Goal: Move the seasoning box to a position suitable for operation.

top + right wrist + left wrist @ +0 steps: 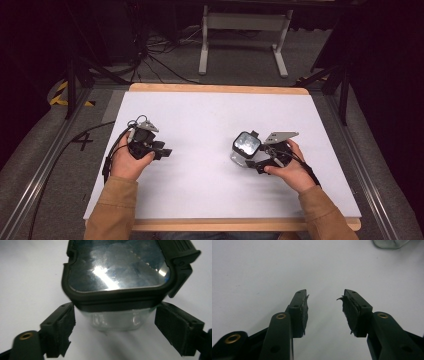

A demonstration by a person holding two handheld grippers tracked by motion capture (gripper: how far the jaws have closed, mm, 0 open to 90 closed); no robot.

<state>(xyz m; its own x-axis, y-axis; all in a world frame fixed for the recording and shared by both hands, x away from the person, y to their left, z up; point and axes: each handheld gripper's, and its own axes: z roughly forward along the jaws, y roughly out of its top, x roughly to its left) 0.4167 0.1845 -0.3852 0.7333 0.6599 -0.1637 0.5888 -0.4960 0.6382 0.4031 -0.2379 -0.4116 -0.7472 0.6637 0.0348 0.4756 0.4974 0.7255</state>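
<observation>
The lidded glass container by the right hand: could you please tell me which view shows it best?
The right gripper view: the container looms close between the open tongs, showing its dark-rimmed lid and glass body. The high view shows it small but whole on the table. The left gripper view catches a corner.

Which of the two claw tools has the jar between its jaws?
The right gripper: its open jaws flank the lidded glass container. The left gripper has nothing between its jaws.

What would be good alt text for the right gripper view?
A clear container with a black-rimmed lid stands on a white table, between the right gripper's two open black jaws. The jaws flank its clear body just below the lid rim, apparently not clamped.
</observation>
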